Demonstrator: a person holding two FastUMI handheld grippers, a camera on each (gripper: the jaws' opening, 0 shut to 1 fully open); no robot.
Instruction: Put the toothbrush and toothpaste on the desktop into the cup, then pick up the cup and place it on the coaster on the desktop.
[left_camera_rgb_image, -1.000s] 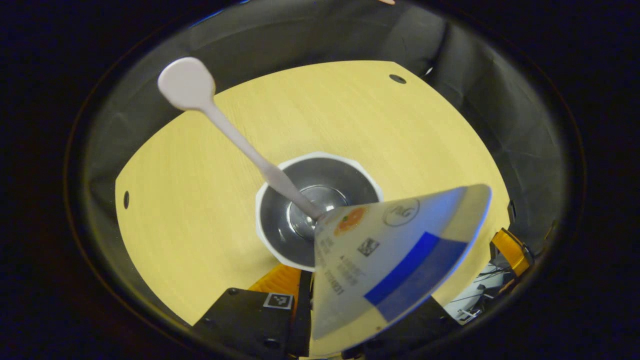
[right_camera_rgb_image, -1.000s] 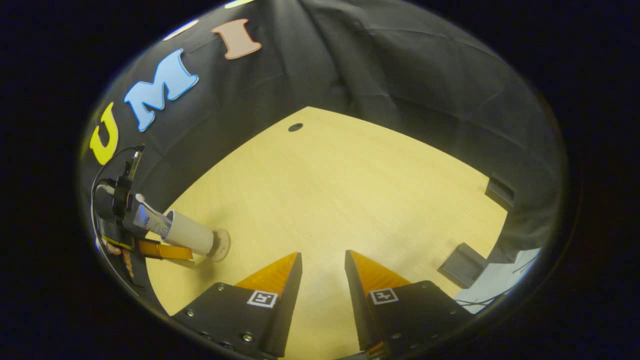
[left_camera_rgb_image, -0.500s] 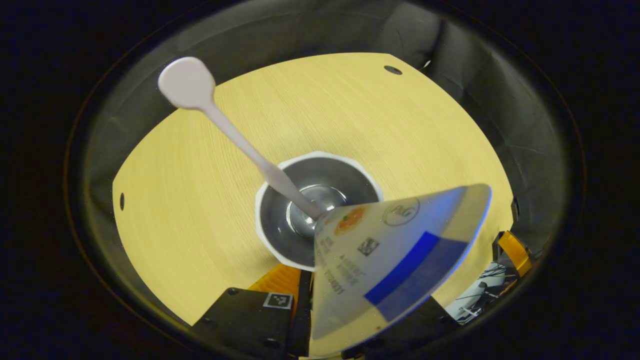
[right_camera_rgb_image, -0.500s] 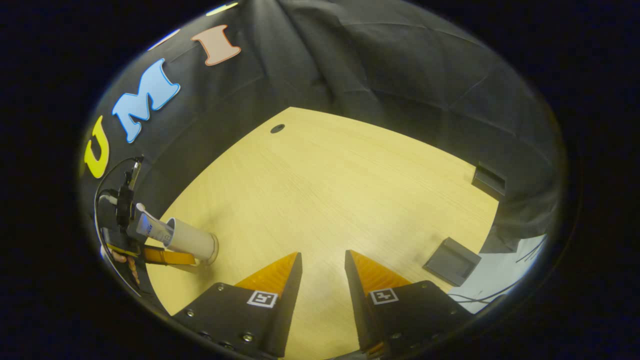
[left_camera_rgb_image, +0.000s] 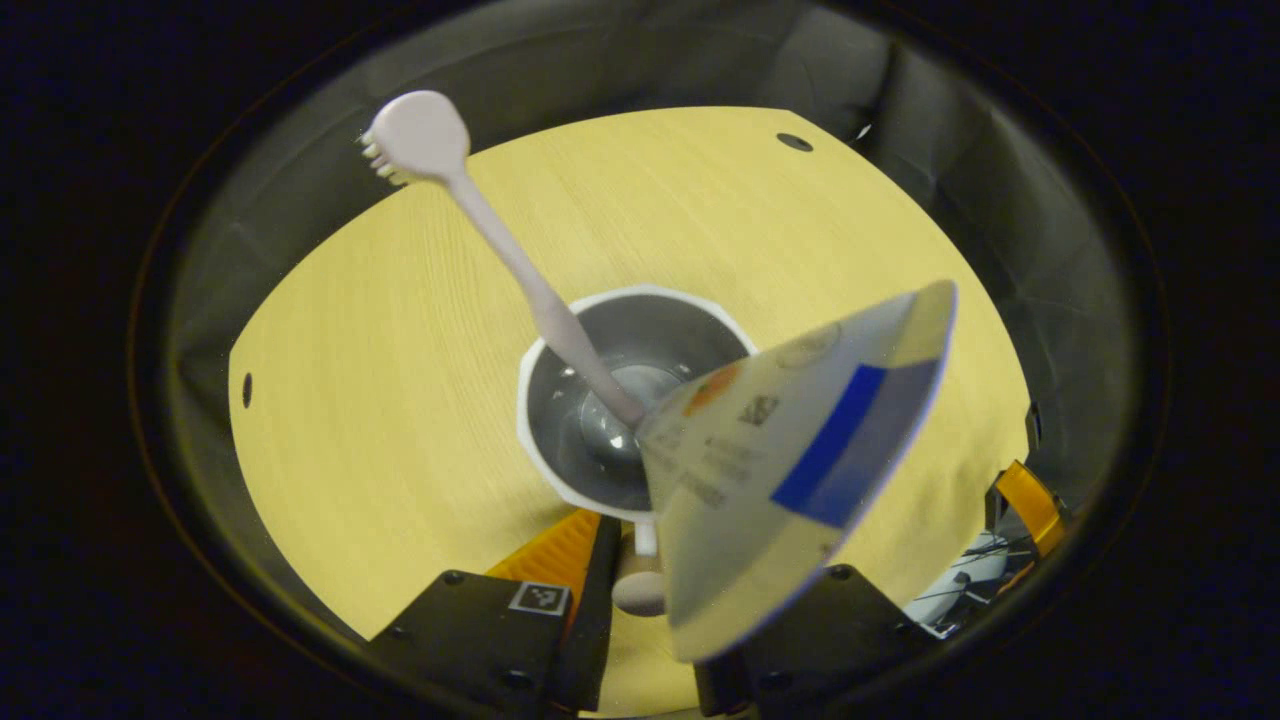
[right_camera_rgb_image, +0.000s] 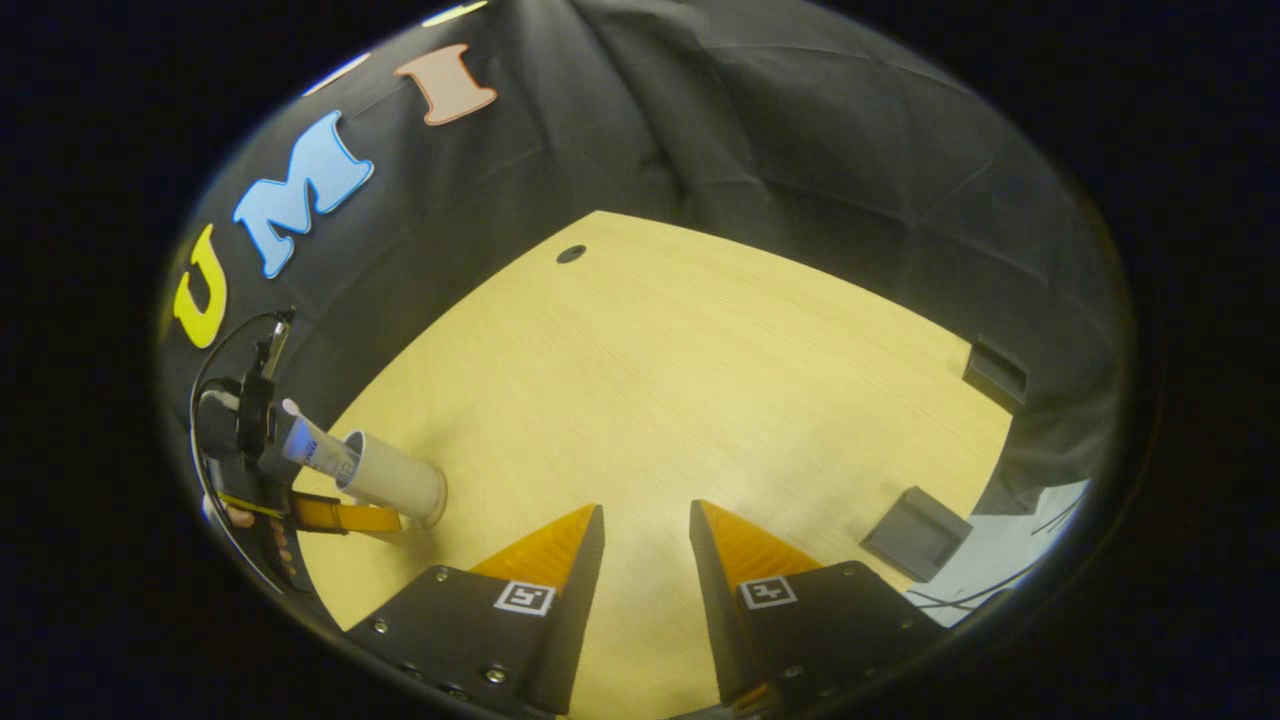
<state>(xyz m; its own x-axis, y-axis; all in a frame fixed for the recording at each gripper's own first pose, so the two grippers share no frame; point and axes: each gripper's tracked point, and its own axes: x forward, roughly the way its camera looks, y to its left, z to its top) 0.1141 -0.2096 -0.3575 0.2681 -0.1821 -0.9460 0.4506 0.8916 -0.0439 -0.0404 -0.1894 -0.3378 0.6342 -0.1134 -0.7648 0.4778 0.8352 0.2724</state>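
Cup on the bench; toothbrush turned since a moment ago.

We see the toothbrush (left_camera_rgb_image: 470, 215) now showing bristles, with the toothpaste (left_camera_rgb_image: 790, 460) inside the cup (left_camera_rgb_image: 545, 350). Left hand-held gripper (left_camera_rgb_image: 640, 600) fingers flank the cup, contact unclear; right hand-held gripper (right_camera_rgb_image: 645, 530) hovers apart over the bench (right_camera_rgb_image: 700, 370).

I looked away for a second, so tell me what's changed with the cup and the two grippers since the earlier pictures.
The cup has come down onto the coaster, whose edge peeks out beneath it. In the left gripper view the toothbrush has swung and turned, bristles now showing, and the toothpaste has tipped. The left hand-held gripper stays beside the cup; whether it has let go is unclear. The right hand-held gripper remains open and idle.
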